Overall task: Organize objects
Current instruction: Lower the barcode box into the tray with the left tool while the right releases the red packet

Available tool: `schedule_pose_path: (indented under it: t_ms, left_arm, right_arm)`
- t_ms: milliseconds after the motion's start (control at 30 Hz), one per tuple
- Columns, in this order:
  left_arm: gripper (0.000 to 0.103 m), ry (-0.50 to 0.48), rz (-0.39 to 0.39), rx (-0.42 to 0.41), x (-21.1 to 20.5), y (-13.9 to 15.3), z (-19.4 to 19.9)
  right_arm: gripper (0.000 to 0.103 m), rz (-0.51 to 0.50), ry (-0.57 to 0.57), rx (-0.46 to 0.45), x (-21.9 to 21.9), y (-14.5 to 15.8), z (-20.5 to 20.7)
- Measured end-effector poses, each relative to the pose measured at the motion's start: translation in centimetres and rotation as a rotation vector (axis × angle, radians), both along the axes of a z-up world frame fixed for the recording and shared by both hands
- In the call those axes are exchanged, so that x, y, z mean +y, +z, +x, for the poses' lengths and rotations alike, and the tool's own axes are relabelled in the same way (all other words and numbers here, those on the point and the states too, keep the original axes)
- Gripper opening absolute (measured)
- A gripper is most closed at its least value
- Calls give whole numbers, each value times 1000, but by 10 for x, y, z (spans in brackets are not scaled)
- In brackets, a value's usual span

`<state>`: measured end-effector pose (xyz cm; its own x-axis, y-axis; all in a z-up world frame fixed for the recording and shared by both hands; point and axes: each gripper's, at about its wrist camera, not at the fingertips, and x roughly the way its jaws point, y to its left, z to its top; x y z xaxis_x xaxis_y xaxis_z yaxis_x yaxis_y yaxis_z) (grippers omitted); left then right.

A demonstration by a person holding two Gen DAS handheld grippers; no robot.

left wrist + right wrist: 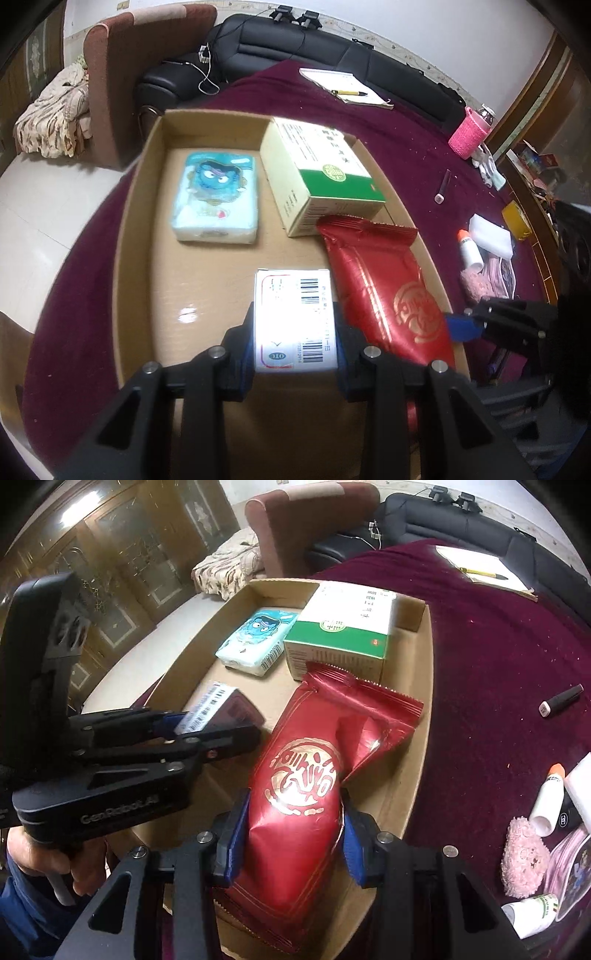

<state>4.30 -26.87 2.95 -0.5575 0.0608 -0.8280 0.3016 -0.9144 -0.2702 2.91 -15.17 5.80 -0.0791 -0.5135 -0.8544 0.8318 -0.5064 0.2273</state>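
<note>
An open cardboard box [147, 147] [424, 701] lies on a maroon tablecloth. Inside at the back are a blue cartoon tissue pack [218, 199] [255, 642] and a green-and-white carton [321, 177] [343, 635]. My left gripper [295, 325] [218, 727] is shut on a small white barcode box [293, 306] [210, 705], held over the box's near floor. My right gripper [295, 816] is shut on the near end of a red foil packet [303, 775] [384, 280]. The packet's far end leans against the carton. A blue pad of the right gripper [461, 326] shows by the packet.
On the cloth to the right lie a black tube [442, 186] [561, 699], a white bottle with an orange cap [469, 249] [548, 797] and a pink fluffy item [522, 856]. A notebook with a pen [343, 86] lies far back. A black sofa [332, 40] stands behind.
</note>
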Motion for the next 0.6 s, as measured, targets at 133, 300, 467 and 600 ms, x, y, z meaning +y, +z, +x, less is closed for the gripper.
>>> schedule_pose_path:
  t_ms: [133, 300, 467, 600]
  left_arm:
    - [33, 7, 0, -5, 2, 0, -6]
    - [33, 14, 0, -10, 3, 0, -7]
    - [35, 20, 12, -8, 4, 0, -8]
    - [43, 27, 13, -11, 3, 1, -7]
  right_arm:
    - [51, -2, -18, -9, -1, -5, -2]
    - [55, 1, -26, -17, 0, -6, -3]
    - [68, -32, -66, 5, 11, 8, -1]
    - [68, -55, -77, 31, 20, 20, 3]
